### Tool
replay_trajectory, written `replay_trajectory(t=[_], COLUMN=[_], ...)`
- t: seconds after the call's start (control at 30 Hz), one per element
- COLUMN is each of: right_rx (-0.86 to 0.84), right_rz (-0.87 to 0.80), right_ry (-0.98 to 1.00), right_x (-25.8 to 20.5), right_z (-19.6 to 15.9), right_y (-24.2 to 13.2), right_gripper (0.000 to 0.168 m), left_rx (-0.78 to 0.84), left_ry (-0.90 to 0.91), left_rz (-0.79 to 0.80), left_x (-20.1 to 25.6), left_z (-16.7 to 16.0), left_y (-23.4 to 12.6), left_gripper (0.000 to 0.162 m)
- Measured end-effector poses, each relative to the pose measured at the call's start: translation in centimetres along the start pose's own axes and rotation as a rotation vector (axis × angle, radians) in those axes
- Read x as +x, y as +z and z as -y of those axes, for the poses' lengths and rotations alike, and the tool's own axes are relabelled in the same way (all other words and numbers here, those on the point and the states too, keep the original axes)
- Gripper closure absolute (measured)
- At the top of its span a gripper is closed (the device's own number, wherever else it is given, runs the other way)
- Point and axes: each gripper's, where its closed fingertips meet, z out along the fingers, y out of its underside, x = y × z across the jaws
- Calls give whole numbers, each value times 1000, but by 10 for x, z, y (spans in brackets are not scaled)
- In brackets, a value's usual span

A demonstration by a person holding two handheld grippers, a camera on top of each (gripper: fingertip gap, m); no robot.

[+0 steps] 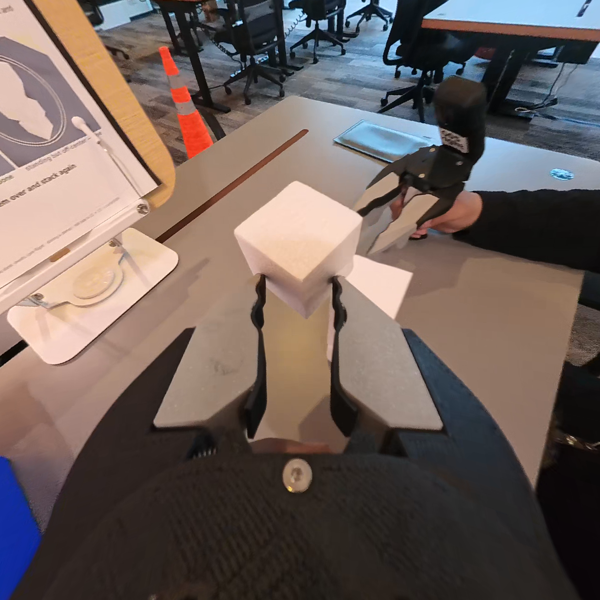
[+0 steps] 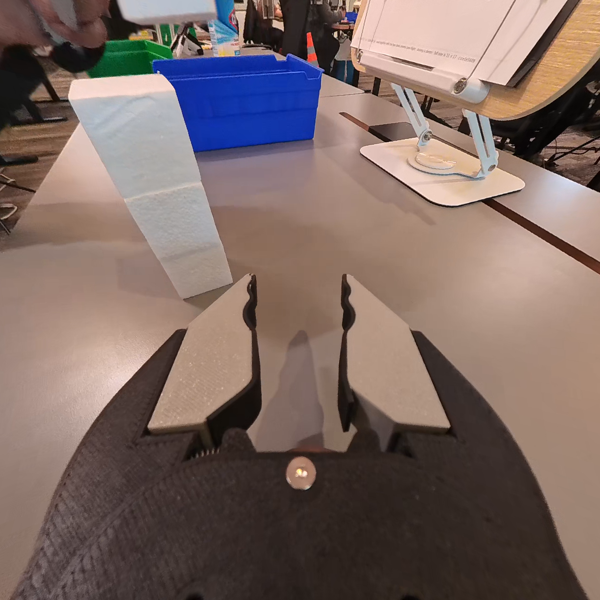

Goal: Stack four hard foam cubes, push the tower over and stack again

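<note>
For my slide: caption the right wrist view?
Open right claw beside a three-cube tower; fourth cube held above.

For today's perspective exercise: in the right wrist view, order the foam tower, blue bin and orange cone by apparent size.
1. Foam tower, nearest, so perspective enlarges it.
2. Blue bin, close behind it in apparent size.
3. Orange cone, far away.

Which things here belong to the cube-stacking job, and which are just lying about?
Job:
- held foam cube, clamped in left gripper
- stack of three foam cubes
- right gripper, jaws apart, holding nothing

Lying about:
- blue bin
- green bin
- document stand
- orange cone
</note>
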Motion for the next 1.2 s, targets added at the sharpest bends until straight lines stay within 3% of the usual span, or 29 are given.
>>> replay_trajectory(t=[0.7, 1.2], right_rx=[-27, -37], right_rz=[-18, -31], right_ry=[-20, -33], right_x=[1, 3], right_z=[-4, -6], right_y=[0, -1], right_gripper=[119, 119], left_rx=[-79, -95], left_ry=[-50, -64], left_rz=[123, 114], left_x=[41, 53], left_z=[-5, -4], left_y=[-3, 8], left_gripper=[123, 123])
